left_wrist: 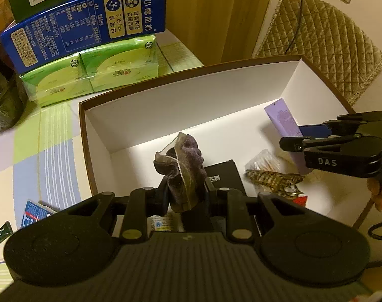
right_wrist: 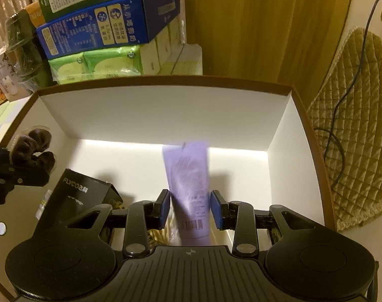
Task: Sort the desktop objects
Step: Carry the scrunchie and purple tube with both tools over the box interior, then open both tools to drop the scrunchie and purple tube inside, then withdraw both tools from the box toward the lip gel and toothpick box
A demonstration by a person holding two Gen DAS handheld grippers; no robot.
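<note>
Striped cloth covers your table [left_wrist: 52, 136], cartons stacked at 11 o'clock. From the left wrist, your left gripper [left_wrist: 184, 191] is clamped on a purple scrunchie [left_wrist: 183, 168] standing up toward 12 over the white box [left_wrist: 165, 93]; only here the leopard clip [left_wrist: 274, 180] shows. From the right wrist, your right gripper [right_wrist: 191, 209] pinches a lilac tube [right_wrist: 188, 173], long axis 12-to-6, over the box; only here the black carton [right_wrist: 77, 196] reads FLYCO.

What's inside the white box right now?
In the white box: a black carton, a patterned hair claw and a clear packet. The grippers hide anything beneath them.
</note>
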